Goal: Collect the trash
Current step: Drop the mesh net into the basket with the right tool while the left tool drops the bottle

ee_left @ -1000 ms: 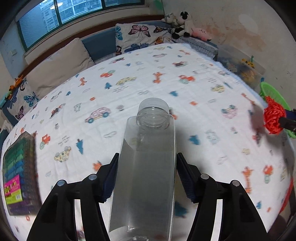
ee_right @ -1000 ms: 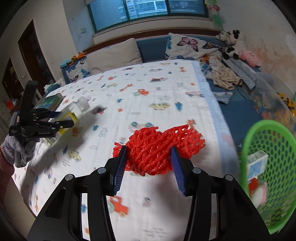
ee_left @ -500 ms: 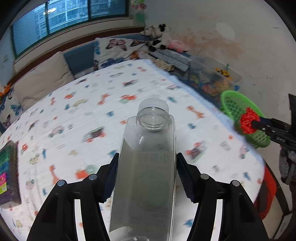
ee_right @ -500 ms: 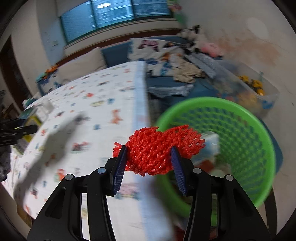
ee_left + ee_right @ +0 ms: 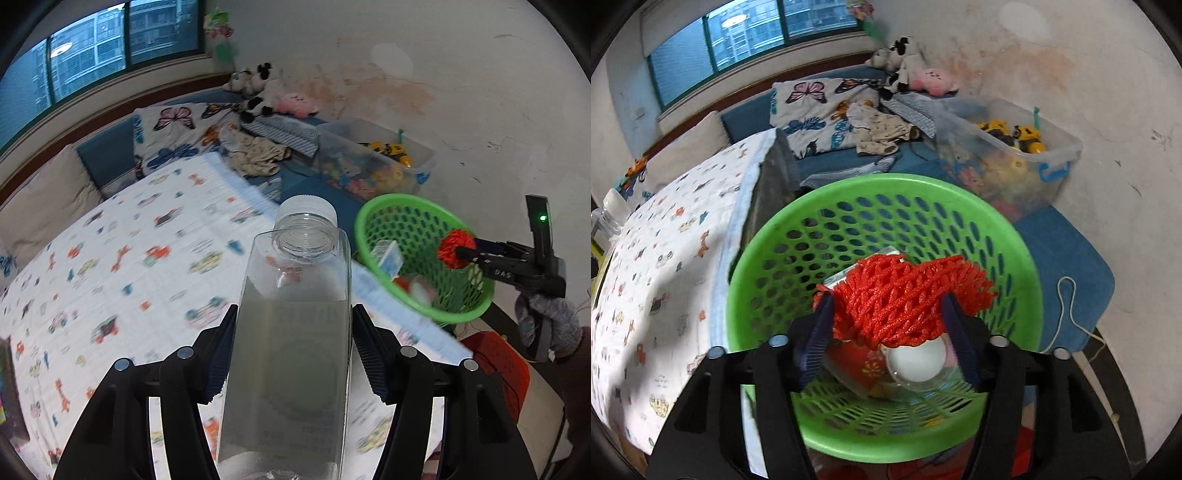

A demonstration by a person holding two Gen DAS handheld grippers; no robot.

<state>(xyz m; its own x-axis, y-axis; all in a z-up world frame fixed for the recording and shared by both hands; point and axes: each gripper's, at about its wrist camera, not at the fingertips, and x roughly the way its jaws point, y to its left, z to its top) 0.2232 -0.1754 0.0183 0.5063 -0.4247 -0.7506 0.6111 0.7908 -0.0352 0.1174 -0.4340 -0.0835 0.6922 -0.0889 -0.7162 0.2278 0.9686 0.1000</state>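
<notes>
Bedroom walls, scuffed and stained, rise behind a bed (image 5: pixel 122 258) spread with a white sheet printed with small cars and animals; butterfly pillows and plush toys line its far end under a wide window. Beside the bed's edge stands a round green basket (image 5: pixel 1015 236) with perforated walls, already holding a small carton, a red printed wrapper and a clear cup with a white lid. Just past it, against the wall, sits a clear storage bin (image 5: pixel 1052 155) full of toys. In the left wrist view a gloved hand (image 5: pixel 546 321) holds the right gripper (image 5: pixel 461 254) level over the basket's far rim, pointing inward. From its own camera that right gripper (image 5: pixel 886 321) tilts down into the basket's mouth, and a bundle of red foam netting (image 5: pixel 901 299) sits between its blue ribbed pads; the jaws are opening, the left pad already apart from the netting while the right one is at its edge. The left gripper (image 5: pixel 291 354) angles down over the sheet, clenched on a clear square-sided bottle (image 5: pixel 291 332) with a white cap, both pads pressed flat against its sides, its neck pointing away toward the basket.
</notes>
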